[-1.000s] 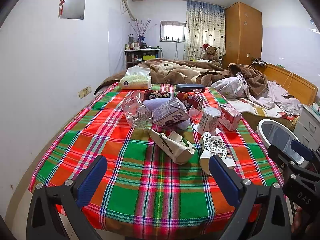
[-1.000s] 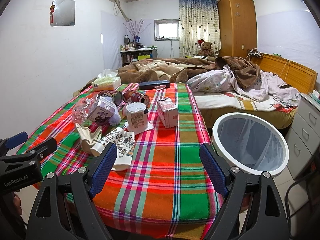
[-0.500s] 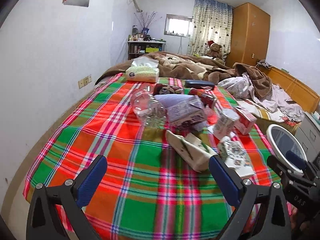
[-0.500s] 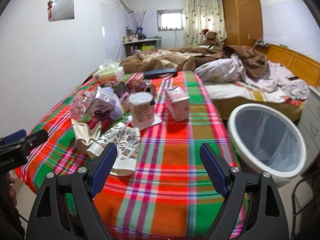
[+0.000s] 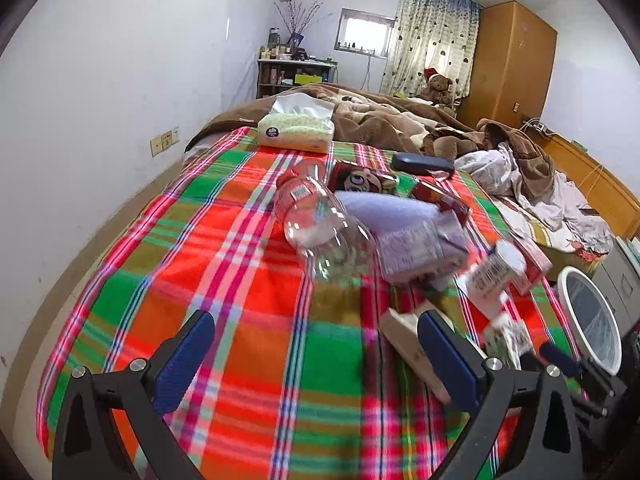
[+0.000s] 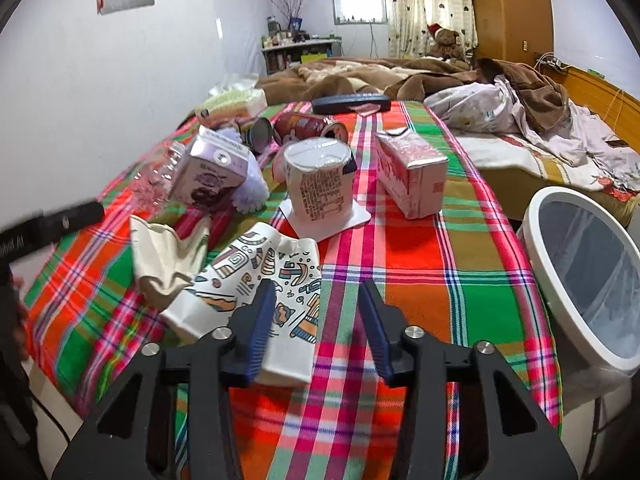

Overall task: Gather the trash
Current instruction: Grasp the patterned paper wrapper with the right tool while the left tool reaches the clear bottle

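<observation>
Trash is lying heaped at the centre of the frame on the plaid cloth (image 6: 420,264). The right gripper (image 6: 316,320), jaws just narrowing but grasping nothing, is hanging over the printed cup (image 6: 264,276). The left gripper (image 5: 316,356) is waiting released before the bottle (image 5: 324,236). The bin (image 6: 580,276) is standing open at the right edge, with bare cloth between.

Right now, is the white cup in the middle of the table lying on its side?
No, the white cup stands upright on a white square mat on the plaid tablecloth.
</observation>
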